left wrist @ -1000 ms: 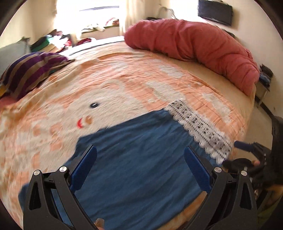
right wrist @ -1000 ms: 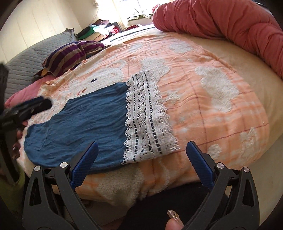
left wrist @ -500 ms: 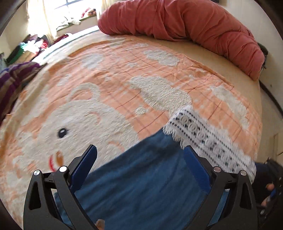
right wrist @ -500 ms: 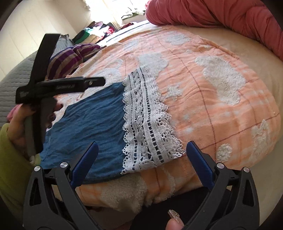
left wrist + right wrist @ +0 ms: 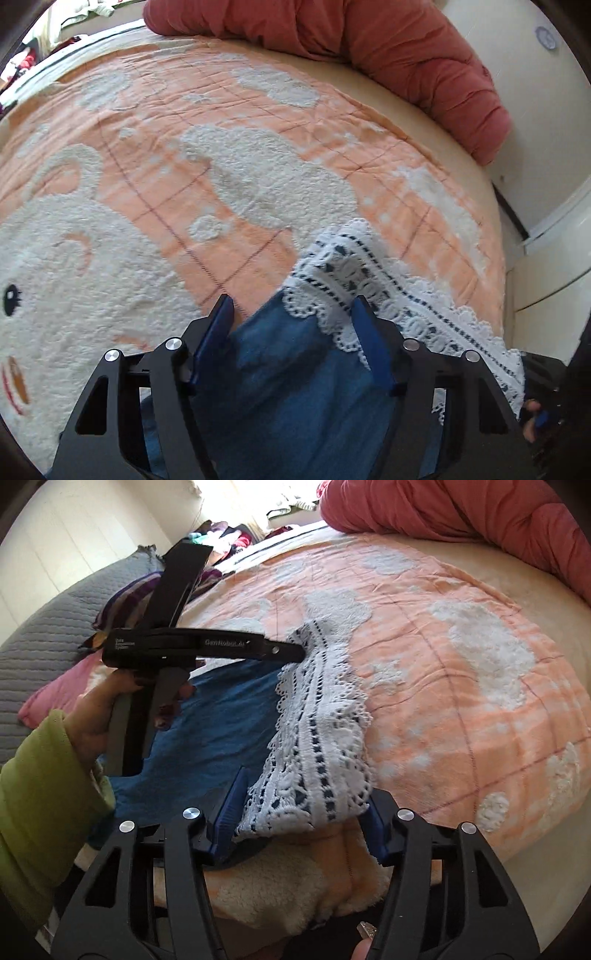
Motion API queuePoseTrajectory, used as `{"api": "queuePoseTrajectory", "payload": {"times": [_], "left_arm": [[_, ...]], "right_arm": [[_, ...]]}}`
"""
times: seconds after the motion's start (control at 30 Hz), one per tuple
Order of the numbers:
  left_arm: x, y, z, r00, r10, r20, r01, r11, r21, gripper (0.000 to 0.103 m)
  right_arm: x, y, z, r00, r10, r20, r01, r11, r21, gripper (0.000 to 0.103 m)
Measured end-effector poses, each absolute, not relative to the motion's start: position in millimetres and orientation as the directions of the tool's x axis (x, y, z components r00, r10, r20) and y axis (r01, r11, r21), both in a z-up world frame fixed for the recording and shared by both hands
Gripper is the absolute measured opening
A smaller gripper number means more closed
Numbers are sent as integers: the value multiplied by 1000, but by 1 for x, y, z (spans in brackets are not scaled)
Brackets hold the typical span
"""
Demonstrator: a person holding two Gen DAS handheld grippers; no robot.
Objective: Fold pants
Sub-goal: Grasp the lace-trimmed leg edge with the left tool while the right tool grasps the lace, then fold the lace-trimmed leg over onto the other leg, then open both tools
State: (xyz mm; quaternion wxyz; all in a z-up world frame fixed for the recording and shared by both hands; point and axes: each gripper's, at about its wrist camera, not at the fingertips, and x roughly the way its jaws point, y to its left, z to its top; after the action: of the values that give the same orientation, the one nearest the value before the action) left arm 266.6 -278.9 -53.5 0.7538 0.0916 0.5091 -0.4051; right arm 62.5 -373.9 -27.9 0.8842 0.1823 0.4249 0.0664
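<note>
Blue pants (image 5: 295, 391) with a white lace hem (image 5: 369, 280) lie flat on the bed near its front edge. My left gripper (image 5: 291, 314) is partly closed, its fingers straddling the far corner of the lace hem, which bunches up between them. It also shows in the right wrist view (image 5: 295, 650) with its tip at the hem. My right gripper (image 5: 304, 794) is partly closed around the near corner of the lace hem (image 5: 317, 738), which lies between its fingers at the bed edge. The pants (image 5: 221, 731) stretch left from there.
The bed has an orange and white bear blanket (image 5: 221, 155). A rolled red duvet (image 5: 369, 48) lies along the far side. A striped pillow (image 5: 125, 602), a grey quilt (image 5: 44, 638) and piled clothes (image 5: 229, 542) sit at the left.
Both grippers have moved in onto the lace hem and narrowed from wide open. The left one reached the far hem corner, and the hem there has bunched up.
</note>
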Motion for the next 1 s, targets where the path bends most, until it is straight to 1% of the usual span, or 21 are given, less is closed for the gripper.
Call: {"api": "queuePoseTrajectory", "payload": {"times": [0.1, 0.13, 0.17, 0.2, 0.23, 0.27, 0.33, 0.37, 0.47, 0.53, 0.6, 0.7, 0.87, 1.0], "left_arm": [[265, -282, -56, 143, -525, -839, 704, 650, -287, 64], [265, -282, -56, 139, -528, -837, 704, 647, -291, 62], [264, -283, -56, 134, -530, -837, 704, 646, -296, 51], [262, -284, -55, 128, -536, -834, 706, 640, -303, 46], [261, -285, -53, 130, -536, -834, 709, 638, -299, 38], [260, -287, -53, 142, -523, -840, 718, 639, -276, 34], [257, -288, -52, 156, -509, -847, 725, 641, -251, 29], [258, -287, -52, 159, -509, -846, 721, 645, -254, 25], [261, -279, -49, 167, -526, -834, 695, 662, -279, 17], [260, -274, -44, 175, -540, -823, 685, 667, -292, 15], [258, -268, -37, 185, -559, -809, 679, 667, -306, 14], [254, -246, -17, 214, -612, -762, 659, 666, -349, 14], [245, -201, 13, 269, -661, -701, 646, 663, -378, 14], [237, -160, 31, 326, -657, -680, 621, 691, -370, 14]], "right_arm": [[71, -373, -32, 620, 289, -729, 49, 913, 404, 50], [73, -373, -33, 623, 295, -725, 48, 910, 412, 50], [73, -374, -32, 625, 298, -722, 47, 908, 416, 45], [74, -375, -33, 628, 306, -715, 46, 903, 426, 42], [74, -376, -33, 632, 309, -711, 48, 900, 433, 38], [74, -379, -33, 638, 310, -705, 53, 896, 442, 34], [73, -383, -33, 648, 310, -695, 66, 887, 458, 29], [73, -383, -33, 653, 312, -690, 65, 885, 461, 28], [73, -379, -32, 661, 337, -670, 30, 881, 473, 21], [73, -376, -29, 668, 368, -646, -6, 872, 490, 20], [71, -368, -24, 683, 365, -633, -47, 887, 460, 20], [64, -354, -13, 706, 391, -591, -134, 893, 430, 19], [57, -325, 10, 725, 453, -518, -267, 879, 395, 19], [62, -286, 30, 693, 517, -502, -370, 853, 368, 19]]}}
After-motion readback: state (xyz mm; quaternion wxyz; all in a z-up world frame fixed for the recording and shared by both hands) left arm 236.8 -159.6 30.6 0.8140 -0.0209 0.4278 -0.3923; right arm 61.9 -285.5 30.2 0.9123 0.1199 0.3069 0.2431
